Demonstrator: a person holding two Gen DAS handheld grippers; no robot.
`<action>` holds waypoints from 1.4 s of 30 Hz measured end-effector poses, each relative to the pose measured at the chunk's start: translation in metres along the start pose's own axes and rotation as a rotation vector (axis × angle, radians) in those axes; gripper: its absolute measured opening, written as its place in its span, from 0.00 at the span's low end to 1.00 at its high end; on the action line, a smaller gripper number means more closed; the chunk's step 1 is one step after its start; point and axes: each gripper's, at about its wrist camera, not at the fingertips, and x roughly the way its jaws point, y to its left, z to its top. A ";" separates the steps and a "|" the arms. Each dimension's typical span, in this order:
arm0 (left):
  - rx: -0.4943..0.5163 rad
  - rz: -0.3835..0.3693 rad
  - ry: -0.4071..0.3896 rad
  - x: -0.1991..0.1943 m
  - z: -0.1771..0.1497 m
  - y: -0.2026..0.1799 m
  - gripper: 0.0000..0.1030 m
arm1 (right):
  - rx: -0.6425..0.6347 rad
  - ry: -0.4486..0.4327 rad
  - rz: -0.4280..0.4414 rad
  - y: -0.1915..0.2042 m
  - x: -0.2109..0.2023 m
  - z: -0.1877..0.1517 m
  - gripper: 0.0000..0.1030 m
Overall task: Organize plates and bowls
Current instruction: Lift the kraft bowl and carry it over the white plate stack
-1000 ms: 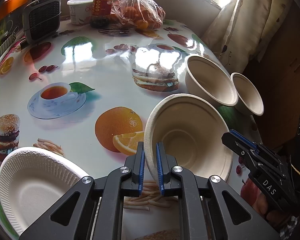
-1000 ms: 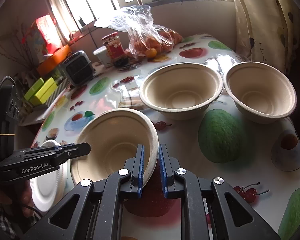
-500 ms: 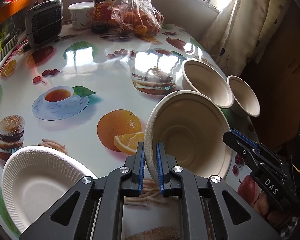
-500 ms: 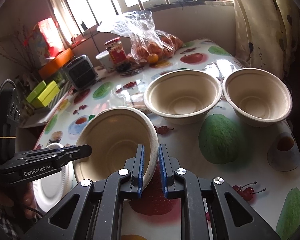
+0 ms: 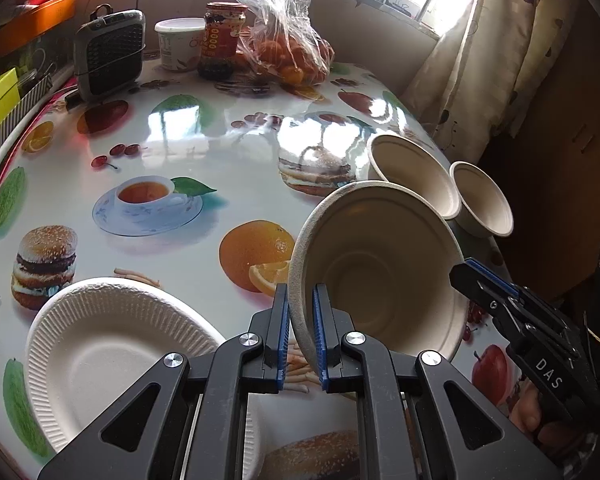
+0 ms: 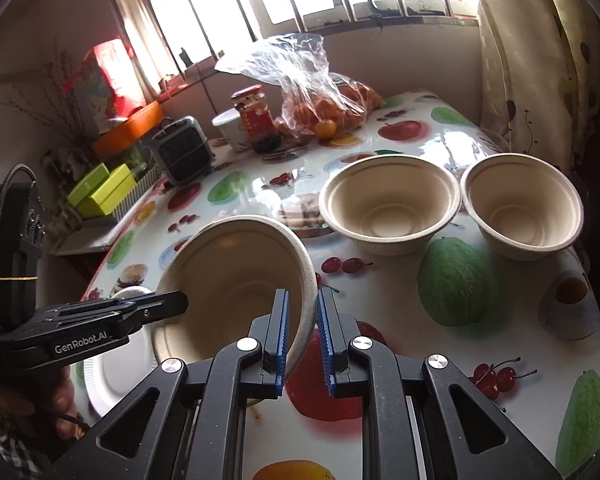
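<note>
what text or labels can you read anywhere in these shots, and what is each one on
"GenRobot.AI": white print on the side of the left tongs, seen from the right wrist camera.
"DAS": white letters on the side of the right tongs, seen from the left wrist camera.
Red-labelled jar: rows of yellow marks and print, too small and blurred to read.
White tub: faint print, not readable.
The held bowl and the white paper plate carry no text.
</note>
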 end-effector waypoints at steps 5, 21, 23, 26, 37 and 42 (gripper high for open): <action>-0.011 0.014 -0.017 -0.011 -0.006 0.008 0.11 | -0.016 -0.002 0.021 0.011 -0.001 -0.002 0.14; -0.077 0.065 -0.058 -0.041 -0.028 0.048 0.11 | -0.064 0.012 0.094 0.058 0.002 -0.012 0.14; -0.086 0.071 -0.062 -0.044 -0.029 0.053 0.11 | -0.070 0.018 0.102 0.062 0.003 -0.013 0.14; -0.099 0.082 -0.068 -0.049 -0.033 0.060 0.11 | -0.085 0.025 0.110 0.072 0.005 -0.016 0.14; -0.163 0.125 -0.076 -0.065 -0.051 0.093 0.11 | -0.126 0.067 0.165 0.105 0.019 -0.023 0.14; -0.190 0.143 -0.079 -0.072 -0.057 0.107 0.11 | -0.141 0.091 0.189 0.118 0.028 -0.027 0.14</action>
